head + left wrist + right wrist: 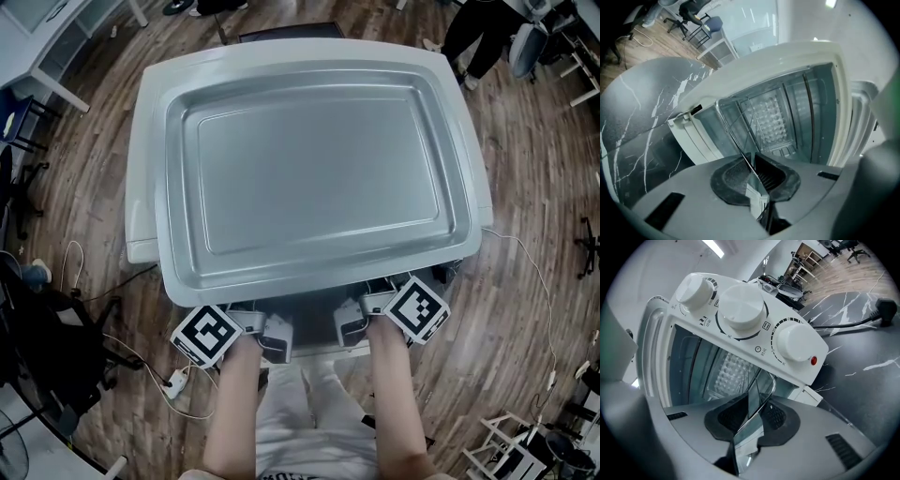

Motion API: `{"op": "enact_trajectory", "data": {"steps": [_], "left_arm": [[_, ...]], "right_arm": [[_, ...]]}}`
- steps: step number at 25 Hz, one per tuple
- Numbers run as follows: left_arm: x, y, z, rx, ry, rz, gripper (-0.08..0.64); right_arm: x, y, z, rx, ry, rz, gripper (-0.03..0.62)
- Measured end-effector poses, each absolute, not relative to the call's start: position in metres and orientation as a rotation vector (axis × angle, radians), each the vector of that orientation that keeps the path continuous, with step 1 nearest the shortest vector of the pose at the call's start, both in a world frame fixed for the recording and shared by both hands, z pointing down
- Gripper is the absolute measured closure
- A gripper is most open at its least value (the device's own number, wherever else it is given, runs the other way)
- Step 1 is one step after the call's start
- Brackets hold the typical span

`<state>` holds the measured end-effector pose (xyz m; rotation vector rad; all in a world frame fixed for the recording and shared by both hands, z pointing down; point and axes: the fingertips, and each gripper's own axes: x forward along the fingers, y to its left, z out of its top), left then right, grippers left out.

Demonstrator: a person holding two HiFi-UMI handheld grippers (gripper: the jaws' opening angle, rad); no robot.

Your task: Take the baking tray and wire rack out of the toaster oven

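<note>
The baking tray (309,159) hangs level in front of the toaster oven (141,202), hollow side up. From above it covers nearly all of the oven's white housing. We cannot tell whether its far rim is inside the cavity.

We hold it by the long rim farthest from the oven. The left gripper (269,330) has its fingers (727,180) closed on the thin metal lip. The right gripper (359,321) pinches the same lip further along, toward the side of the oven that carries the control knobs (740,310).

To do this step well, we judge that both hands should draw straight away from the oven's mouth at one pace and one height. That keeps the tray from twisting in two narrow pinches or scraping the cavity's side rails. With only the lip gripped, the far edge will want to sag, and a slight upward set of the wrists should counter that.

The tray's long axis runs side to side across the oven's mouth, and its short axis points into the cavity. We cannot pick out the wire rack with certainty. The oven stands on a dark marbled tabletop (862,376).
</note>
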<state>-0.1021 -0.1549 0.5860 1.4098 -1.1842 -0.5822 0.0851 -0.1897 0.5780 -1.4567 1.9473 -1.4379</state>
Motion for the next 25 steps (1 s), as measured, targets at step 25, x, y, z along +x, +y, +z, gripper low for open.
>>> {"op": "enact_trajectory", "data": {"steps": [25], "left_arm": [[-0.097,-0.107,0.586,1.382,-1.194,-0.557,0.529]], "right_arm": [[0.089,-0.143,0.577,-1.442,1.948,-1.508,0.529]]}}
